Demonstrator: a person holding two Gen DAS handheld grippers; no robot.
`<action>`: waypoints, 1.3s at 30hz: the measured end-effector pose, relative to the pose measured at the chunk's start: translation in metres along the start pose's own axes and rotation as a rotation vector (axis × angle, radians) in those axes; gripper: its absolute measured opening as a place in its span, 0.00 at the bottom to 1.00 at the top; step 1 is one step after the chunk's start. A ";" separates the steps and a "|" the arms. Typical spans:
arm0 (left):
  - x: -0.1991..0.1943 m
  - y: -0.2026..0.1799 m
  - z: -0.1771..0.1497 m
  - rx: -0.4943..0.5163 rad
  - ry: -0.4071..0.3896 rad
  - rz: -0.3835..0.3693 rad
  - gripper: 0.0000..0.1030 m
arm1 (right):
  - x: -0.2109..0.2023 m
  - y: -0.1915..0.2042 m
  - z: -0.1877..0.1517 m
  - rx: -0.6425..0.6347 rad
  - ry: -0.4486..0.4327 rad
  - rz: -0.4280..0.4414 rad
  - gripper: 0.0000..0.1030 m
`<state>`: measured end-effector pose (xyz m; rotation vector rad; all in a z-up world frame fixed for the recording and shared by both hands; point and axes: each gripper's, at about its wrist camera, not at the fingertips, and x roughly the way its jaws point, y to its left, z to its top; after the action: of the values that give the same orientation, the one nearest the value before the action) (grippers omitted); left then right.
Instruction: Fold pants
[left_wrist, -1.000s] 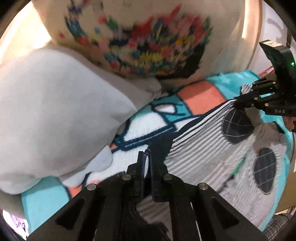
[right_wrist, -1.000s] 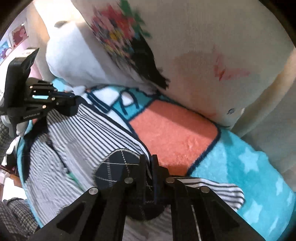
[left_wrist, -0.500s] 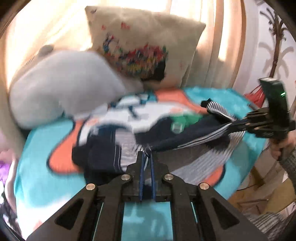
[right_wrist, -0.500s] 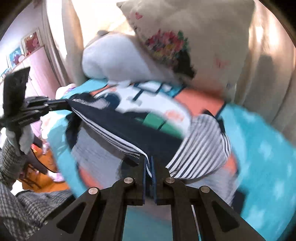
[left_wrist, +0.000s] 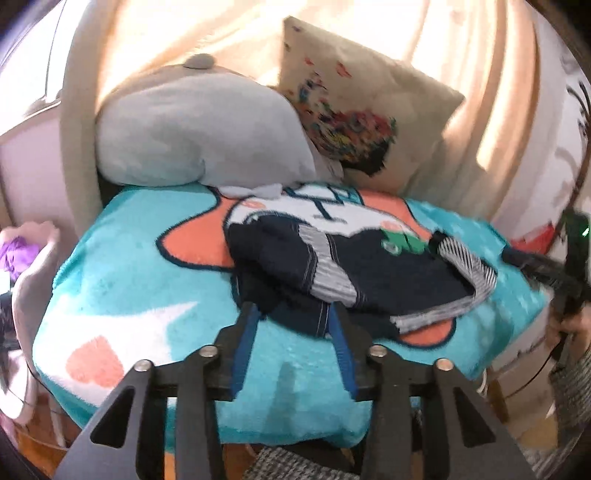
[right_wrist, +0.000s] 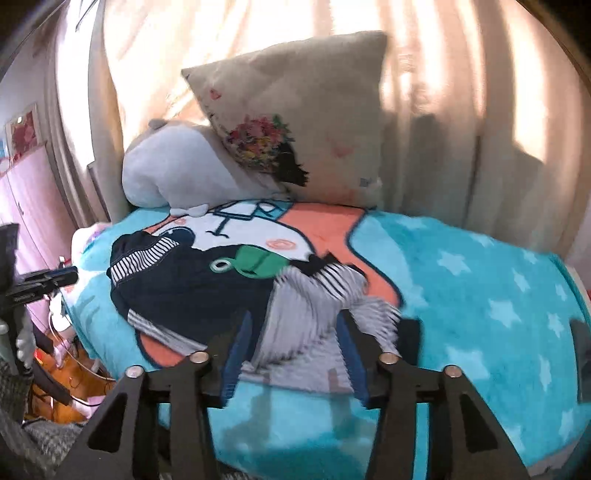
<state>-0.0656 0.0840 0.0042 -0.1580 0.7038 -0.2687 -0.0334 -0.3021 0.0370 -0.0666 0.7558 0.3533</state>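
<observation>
Pants, navy with grey striped panels, lie bunched on a turquoise blanket in front of a grey plush pillow and a beige flowered cushion. Left gripper: fingers spread apart over the near edge of the pants, holding nothing. Right gripper: fingers likewise apart above the striped part, which is blurred.

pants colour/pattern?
Dark navy pants with grey-white striped panels; clearest in the right wrist view.
</observation>
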 end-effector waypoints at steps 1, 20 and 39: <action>-0.001 0.001 0.001 -0.016 -0.008 -0.009 0.41 | 0.015 0.009 0.005 -0.025 0.020 -0.028 0.57; 0.021 -0.030 0.022 -0.007 -0.007 -0.119 0.52 | 0.018 -0.068 -0.020 0.278 0.009 -0.324 0.10; 0.052 -0.058 0.025 -0.026 0.064 -0.092 0.65 | 0.028 -0.065 -0.020 0.442 -0.050 0.006 0.45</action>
<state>-0.0225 0.0145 0.0041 -0.2079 0.7652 -0.3538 -0.0060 -0.3589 -0.0010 0.3598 0.7700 0.1868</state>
